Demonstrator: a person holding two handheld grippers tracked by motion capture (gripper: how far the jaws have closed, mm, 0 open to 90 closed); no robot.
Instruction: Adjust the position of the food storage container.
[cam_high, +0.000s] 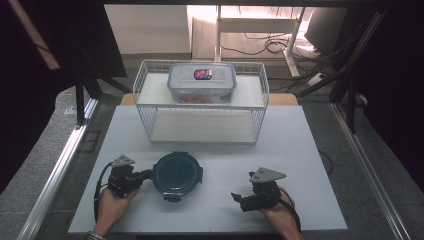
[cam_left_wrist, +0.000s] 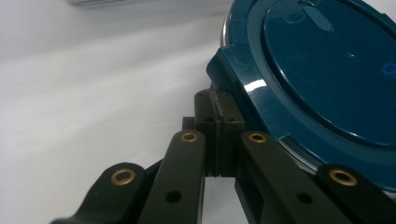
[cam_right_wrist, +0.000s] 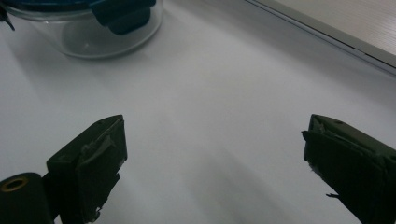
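Observation:
A round glass container with a dark teal lid (cam_high: 177, 175) stands on the white table (cam_high: 285, 150), near the front and left of the middle. My left gripper (cam_high: 148, 174) is at its left edge. In the left gripper view that gripper (cam_left_wrist: 217, 100) is shut, pads pressed together, tips touching the lid's clip tab (cam_left_wrist: 229, 70); nothing shows between the pads. The lid (cam_left_wrist: 327, 70) spreads above them. My right gripper (cam_high: 238, 200) rests to the container's right, apart from it. In the right gripper view it (cam_right_wrist: 217, 140) is open and empty, with the glass wall (cam_right_wrist: 112, 37) far off.
A white wire rack (cam_high: 200, 120) stands at the back of the table. On its top shelf sits a rectangular clear box with a blue-edged lid (cam_high: 201, 81) and something orange inside. The table's edge (cam_right_wrist: 327, 32) runs behind the right gripper. A hand holds each gripper.

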